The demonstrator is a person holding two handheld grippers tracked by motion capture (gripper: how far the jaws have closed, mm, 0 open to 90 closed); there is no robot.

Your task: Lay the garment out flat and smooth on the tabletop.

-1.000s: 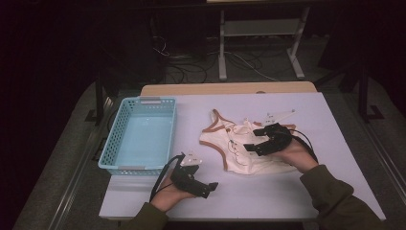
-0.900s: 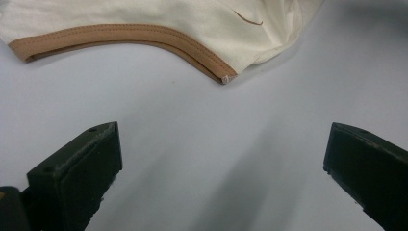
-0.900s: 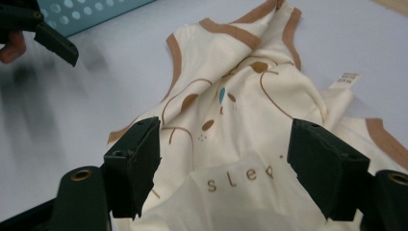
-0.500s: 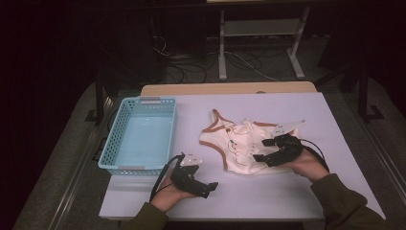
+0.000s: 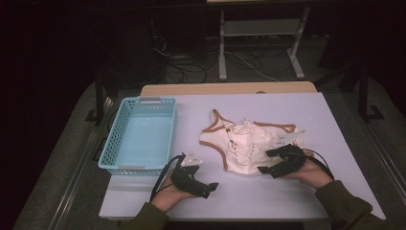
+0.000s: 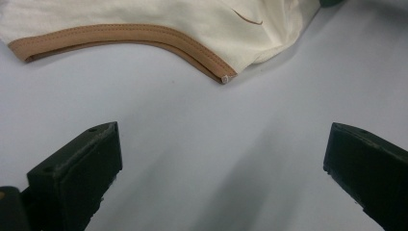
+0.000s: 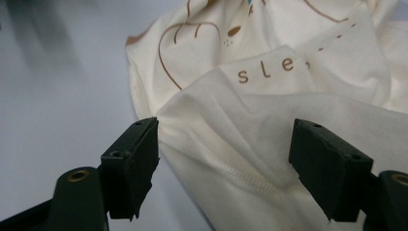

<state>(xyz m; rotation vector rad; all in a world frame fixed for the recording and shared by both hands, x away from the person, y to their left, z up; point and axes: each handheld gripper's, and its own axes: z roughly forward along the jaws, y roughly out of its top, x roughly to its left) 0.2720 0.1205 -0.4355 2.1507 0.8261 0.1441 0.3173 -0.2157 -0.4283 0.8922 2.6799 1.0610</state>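
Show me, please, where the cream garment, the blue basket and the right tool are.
cream garment (image 5: 244,143), high view, its printed middle
blue basket (image 5: 111,143), high view, its left wall
right tool (image 5: 268,160), high view, between its tips

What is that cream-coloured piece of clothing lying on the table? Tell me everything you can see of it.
The cream cotton-looking shirt with tan-brown trim lies crumpled, not spread flat, on the pale table, right of the light blue plastic basket. Brown line drawings and the letters "sle" are printed on it. A stitched hem fold at its near right edge sits between the open jaws of the right gripper, which are not pressed on it. The left gripper stands open over bare table, apart from its trimmed edge.
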